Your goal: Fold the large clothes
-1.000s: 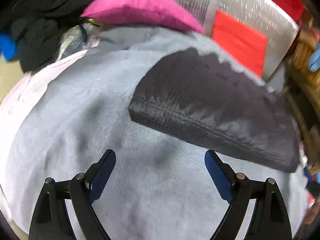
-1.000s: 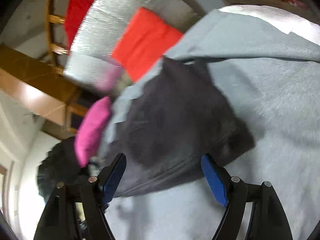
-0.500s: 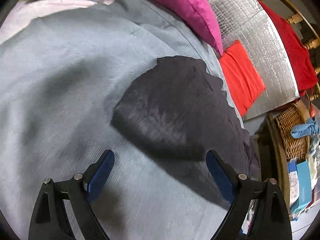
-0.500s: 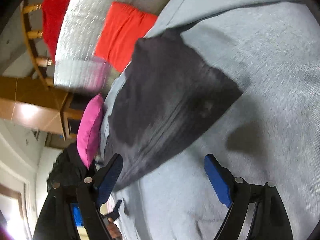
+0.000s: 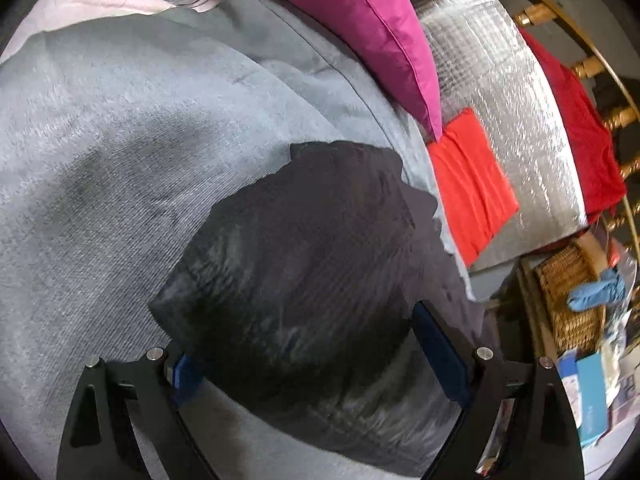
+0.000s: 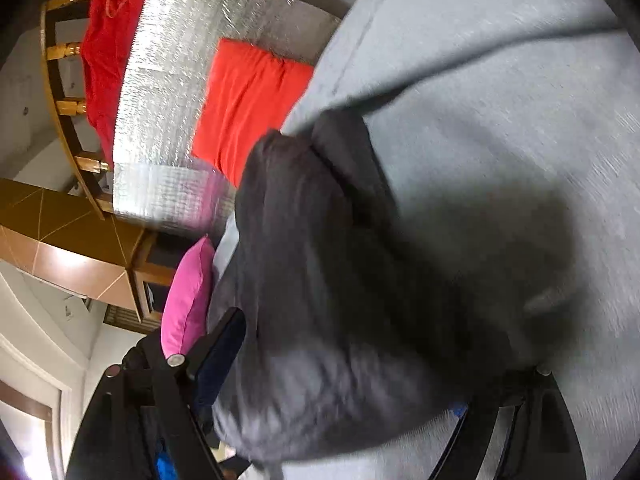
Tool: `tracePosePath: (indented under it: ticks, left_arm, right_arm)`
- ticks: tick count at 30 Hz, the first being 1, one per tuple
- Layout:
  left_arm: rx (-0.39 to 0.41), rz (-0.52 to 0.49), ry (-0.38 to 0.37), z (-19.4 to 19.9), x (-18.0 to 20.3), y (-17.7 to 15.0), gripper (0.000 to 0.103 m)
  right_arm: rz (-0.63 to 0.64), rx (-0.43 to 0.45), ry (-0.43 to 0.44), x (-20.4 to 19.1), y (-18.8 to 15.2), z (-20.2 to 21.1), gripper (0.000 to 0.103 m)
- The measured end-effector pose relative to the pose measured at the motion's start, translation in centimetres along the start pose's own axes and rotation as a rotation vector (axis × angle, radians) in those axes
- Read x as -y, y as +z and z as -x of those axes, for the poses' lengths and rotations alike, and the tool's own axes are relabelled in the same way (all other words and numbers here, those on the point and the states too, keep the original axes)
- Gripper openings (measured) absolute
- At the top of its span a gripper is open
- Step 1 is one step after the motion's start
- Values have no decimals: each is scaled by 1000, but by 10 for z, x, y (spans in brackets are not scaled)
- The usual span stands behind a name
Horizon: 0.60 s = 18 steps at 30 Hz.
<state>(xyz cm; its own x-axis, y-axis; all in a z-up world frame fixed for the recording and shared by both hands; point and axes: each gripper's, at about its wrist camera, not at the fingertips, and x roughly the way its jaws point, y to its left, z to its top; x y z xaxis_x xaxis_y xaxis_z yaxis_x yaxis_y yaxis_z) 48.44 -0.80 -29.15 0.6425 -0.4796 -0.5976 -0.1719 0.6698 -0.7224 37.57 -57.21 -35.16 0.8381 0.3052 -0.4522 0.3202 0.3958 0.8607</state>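
Note:
A folded black garment point(image 5: 312, 240) lies on a grey blanket point(image 5: 120, 160) that covers a bed. My left gripper point(image 5: 304, 340) is open wide and low over the garment's near end. The cloth's corner covers its left fingertip, and its right finger point(image 5: 436, 352) rests over the cloth. In the right wrist view the same garment point(image 6: 320, 240) bulges, blurred, between the fingers of my right gripper point(image 6: 352, 352). Those jaws stand wide apart and open. The left finger point(image 6: 224, 340) shows beside the cloth; the right finger is mostly hidden behind it.
A pink cushion point(image 5: 360, 20) lies at the blanket's far edge. Beside it are a red folded cloth point(image 5: 472, 184) and a silver foil mat point(image 5: 500, 100). A dark red cloth point(image 5: 580, 140) hangs over a wooden rail. A wicker basket point(image 5: 568, 300) stands at the right.
Both grippers have dropped toward the black garment, which now fills the space between their fingers. The left view has rolled, with the cushion swinging to the upper right.

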Motion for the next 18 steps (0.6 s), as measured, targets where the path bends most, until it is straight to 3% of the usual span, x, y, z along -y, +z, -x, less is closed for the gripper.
tracePosePath:
  ticks: [2, 3, 5, 6, 8, 12, 18]
  left_arm:
    - [13, -7, 21, -4, 2, 1, 77]
    - [16, -12, 30, -6, 3, 0, 74]
    - [25, -17, 33, -7, 4, 0, 62]
    - [28, -24, 38, -7, 5, -1, 59]
    - [36, -52, 48, -2, 10, -1, 46]
    - [55, -83, 50, 14, 25, -2, 39]
    - [71, -41, 24, 55, 38, -11, 37]
  right_arm:
    - [31, 9, -9, -5, 0, -1, 87]
    - [52, 12, -23, -8, -1, -1, 87]
    - [93, 18, -61, -13, -4, -1, 75]
    - [115, 15, -72, -15, -4, -1, 58]
    - [138, 30, -102, -21, -7, 2, 52]
    - [214, 66, -137, -48, -16, 13, 42]
    - [272, 65, -145, -68, -29, 41, 40]
